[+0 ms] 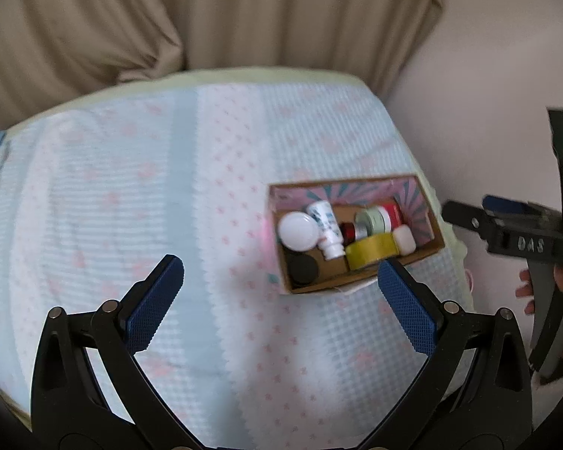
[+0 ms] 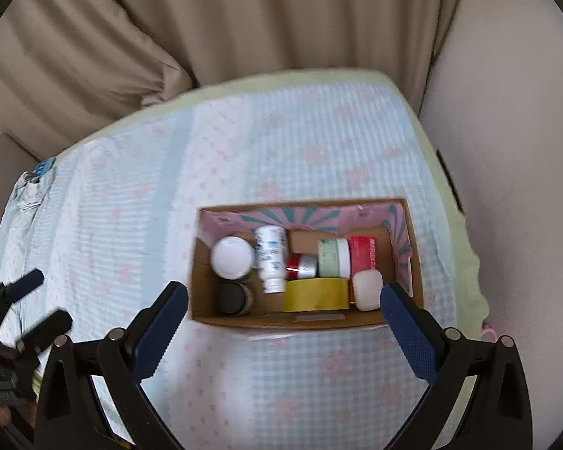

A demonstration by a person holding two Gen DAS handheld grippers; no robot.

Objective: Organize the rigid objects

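Note:
A cardboard box (image 2: 414, 258) (image 1: 433, 234) with a pink and teal lining sits on the bed's right side. It holds several items: a white-lidded jar (image 2: 232, 257) (image 1: 298, 230), a white bottle (image 2: 270, 258) (image 1: 326, 227), a black-lidded jar (image 2: 232, 297), a yellow tape roll (image 2: 316, 294) (image 1: 371, 249), a pale green jar (image 2: 332, 258), a red box (image 2: 363, 253) and a white soap-like block (image 2: 368, 288). My right gripper (image 2: 283, 332) hangs open and empty above the box's near edge. My left gripper (image 1: 281, 300) is open and empty over the blanket, left of the box.
A pale blue and pink patterned blanket (image 1: 131, 206) covers the bed. Beige curtains (image 2: 244, 18) hang behind it and a pale wall (image 2: 506, 150) stands at the right. The right gripper's body and a hand (image 1: 525, 285) show at the left wrist view's right edge.

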